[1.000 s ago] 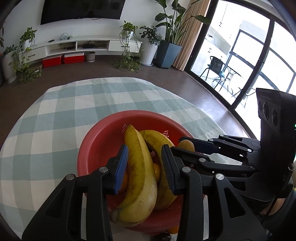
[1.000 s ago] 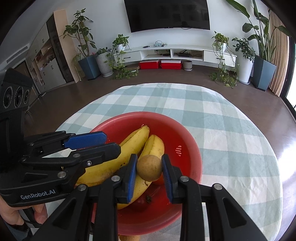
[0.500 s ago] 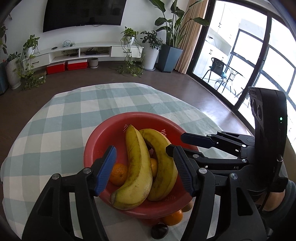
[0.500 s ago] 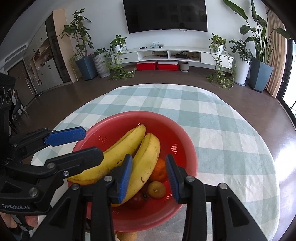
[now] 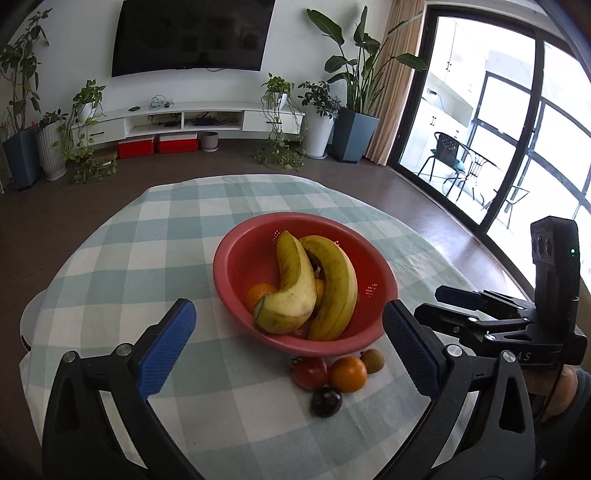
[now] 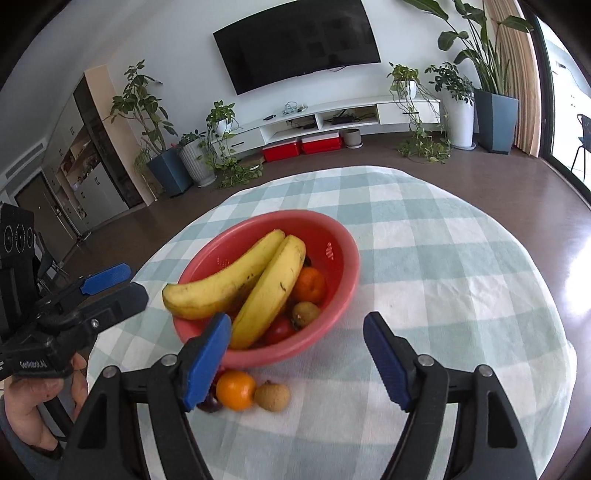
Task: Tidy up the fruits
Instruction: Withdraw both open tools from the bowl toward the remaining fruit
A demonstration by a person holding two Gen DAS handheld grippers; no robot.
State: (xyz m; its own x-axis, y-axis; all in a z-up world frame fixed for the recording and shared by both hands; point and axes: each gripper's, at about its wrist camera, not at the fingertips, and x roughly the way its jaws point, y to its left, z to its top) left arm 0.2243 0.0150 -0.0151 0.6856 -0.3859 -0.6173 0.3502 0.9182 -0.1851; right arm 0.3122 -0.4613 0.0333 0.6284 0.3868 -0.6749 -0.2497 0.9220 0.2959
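I look over a round desk (image 5: 110,258) covered with a pale green and white checked cloth, and behind it the room has a dark television (image 5: 192,35) on the wall, a low white shelf (image 5: 177,118) with two red boxes (image 5: 157,144) under it, and many potted plants (image 5: 351,92) along the wall. In the middle of the desk stands the red bowl (image 5: 236,258), a perforated one, and it is already quite full. Two bananas (image 5: 332,280) lie across it side by side, and their ends reach over the near rim, so they cover most of what is below. Under them in the right wrist view I see an orange (image 6: 309,284), a brown kiwi (image 6: 306,314) and a red tomato (image 6: 279,329). My left gripper (image 5: 288,350) has just been opening and its jaws stand wide apart with nothing between them. My right gripper (image 6: 297,354) has also just been opening, less wide, and it too holds nothing. Both are on the near side of the bowl and do not touch it. Just in front of the bowl, on the cloth, four small fruits wait close together: a tomato (image 5: 310,373), an orange (image 5: 348,373), a kiwi (image 5: 372,360) and, nearest to me, a dark plum (image 5: 325,402). In the right wrist view the left blue pad hides most of this group.
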